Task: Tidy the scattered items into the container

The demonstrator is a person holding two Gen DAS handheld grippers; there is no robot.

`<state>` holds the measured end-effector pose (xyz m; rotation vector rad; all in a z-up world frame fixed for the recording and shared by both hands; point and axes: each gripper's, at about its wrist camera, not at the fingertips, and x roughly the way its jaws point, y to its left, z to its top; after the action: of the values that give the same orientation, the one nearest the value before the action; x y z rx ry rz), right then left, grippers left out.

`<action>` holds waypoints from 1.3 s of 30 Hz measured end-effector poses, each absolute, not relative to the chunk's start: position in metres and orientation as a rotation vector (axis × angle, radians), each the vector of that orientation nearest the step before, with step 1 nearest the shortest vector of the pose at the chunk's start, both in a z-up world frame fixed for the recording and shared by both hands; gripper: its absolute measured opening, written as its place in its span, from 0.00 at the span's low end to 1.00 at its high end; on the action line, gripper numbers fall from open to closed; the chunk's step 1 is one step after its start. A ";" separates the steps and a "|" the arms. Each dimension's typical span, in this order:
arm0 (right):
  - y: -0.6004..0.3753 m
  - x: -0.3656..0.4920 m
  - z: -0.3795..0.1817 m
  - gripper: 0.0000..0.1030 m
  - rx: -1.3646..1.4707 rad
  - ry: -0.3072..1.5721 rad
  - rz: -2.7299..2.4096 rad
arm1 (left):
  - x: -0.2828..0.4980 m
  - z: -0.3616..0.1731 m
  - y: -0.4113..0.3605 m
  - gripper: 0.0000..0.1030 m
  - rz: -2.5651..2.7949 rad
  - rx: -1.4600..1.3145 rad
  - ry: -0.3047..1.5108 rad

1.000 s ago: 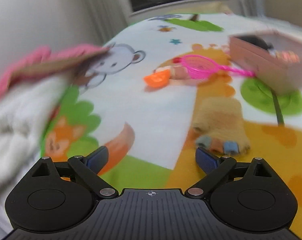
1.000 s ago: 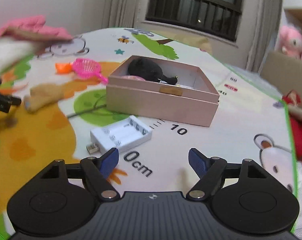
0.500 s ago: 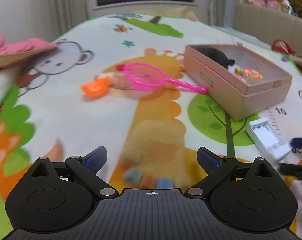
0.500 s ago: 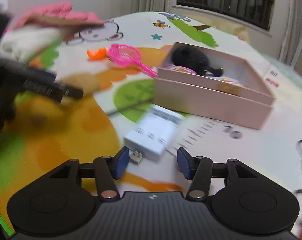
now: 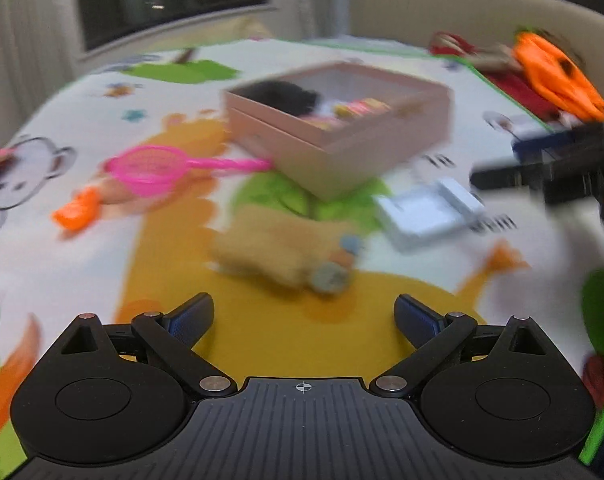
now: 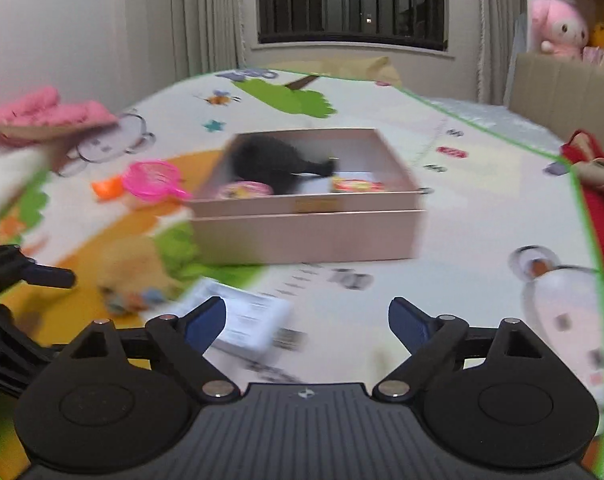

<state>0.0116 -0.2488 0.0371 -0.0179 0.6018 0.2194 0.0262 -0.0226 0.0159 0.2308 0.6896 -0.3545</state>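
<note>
Found two claws, the left claw point(image 5: 303, 314) and the right claw point(image 6: 306, 316), each spread wide open and gripping nothing.

Counted one cartoon-printed play mat point(image 5: 102, 264) beneath everything. Counted one pink box point(image 6: 302, 236) standing open-topped near the mat's middle, holding one black plush point(image 6: 278, 160) plus two small colourful items, too blurred to name. Counted four loose things on the mat outside the box:
- One tan plush piece point(image 5: 274, 252), lying just ahead of the left claw, long axis running left to right in that view, with its coloured tips at the right end.
- One white battery charger point(image 6: 246, 320), lying in front of the box and overlapped by the right claw's left finger point(image 6: 206, 320); could not tell whether touching. Long axis roughly across the right wrist view, plug end pointing right.
- One pink net scoop point(image 5: 150, 166), handle pointing at the box's near corner.
- One small orange toy point(image 5: 78, 210), just beside the net's hoop on the side away from the box.

Saw only in the left wrist view the scoop's full handle and an orange fabric thing point(image 5: 553, 72) past the mat's edge. Saw only in the right wrist view a barred window point(image 6: 351, 0) and a pink stuffed toy point(image 6: 557, 26) above a cardboard wall.
</note>
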 end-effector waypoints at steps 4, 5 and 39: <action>-0.223 0.009 0.029 0.85 -0.102 0.573 0.215 | 0.044 0.030 -0.011 0.97 -0.327 0.165 0.683; -0.223 0.006 0.026 0.85 -0.121 0.572 0.216 | 0.048 0.032 -0.012 0.97 -0.328 0.155 0.687; -0.184 0.037 0.004 0.90 0.004 0.702 0.063 | 0.048 0.016 0.065 0.98 -0.051 -0.106 0.689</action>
<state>0.0371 -0.1840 0.0039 0.0042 0.7016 0.0630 0.0483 0.0648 0.0164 -0.1055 0.6888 -0.0508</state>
